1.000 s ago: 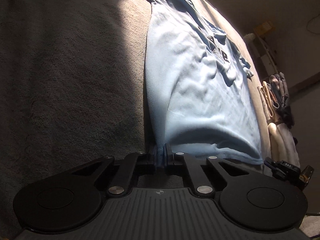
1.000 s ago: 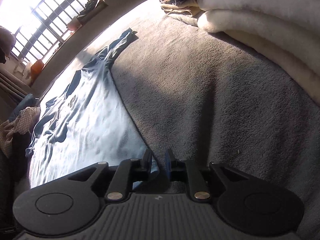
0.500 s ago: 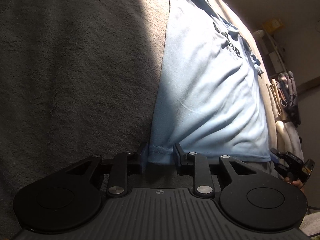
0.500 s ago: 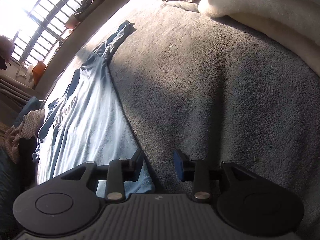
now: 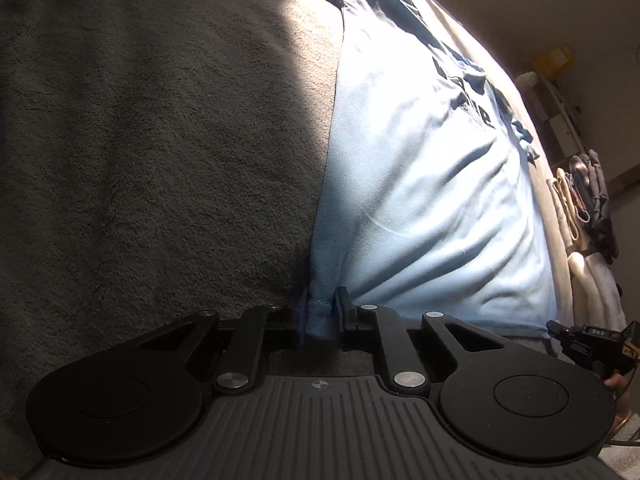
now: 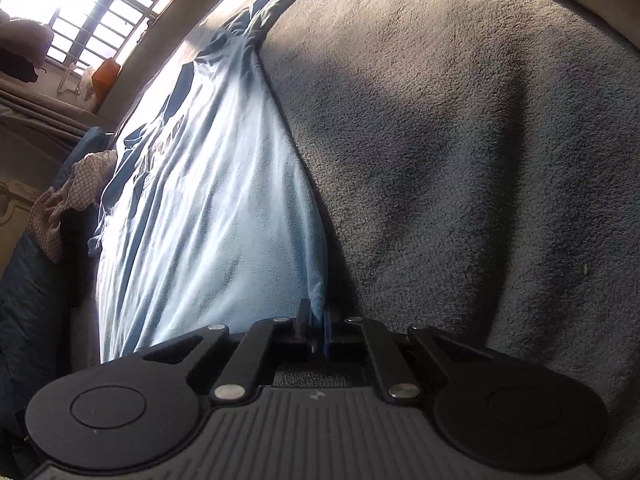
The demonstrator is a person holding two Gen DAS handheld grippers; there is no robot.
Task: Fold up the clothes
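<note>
Fingers of the left gripper clamp a hem corner of the light blue shirt; fingers of the right gripper pinch its other hem corner, pressed together; the shirt lies spread on a grey blanket, stretching toward the upper left in the right view.

Place: home bedroom
Evidence: grey fleece blanket, centre; barred window, upper left; folded laundry stack, right edge
</note>
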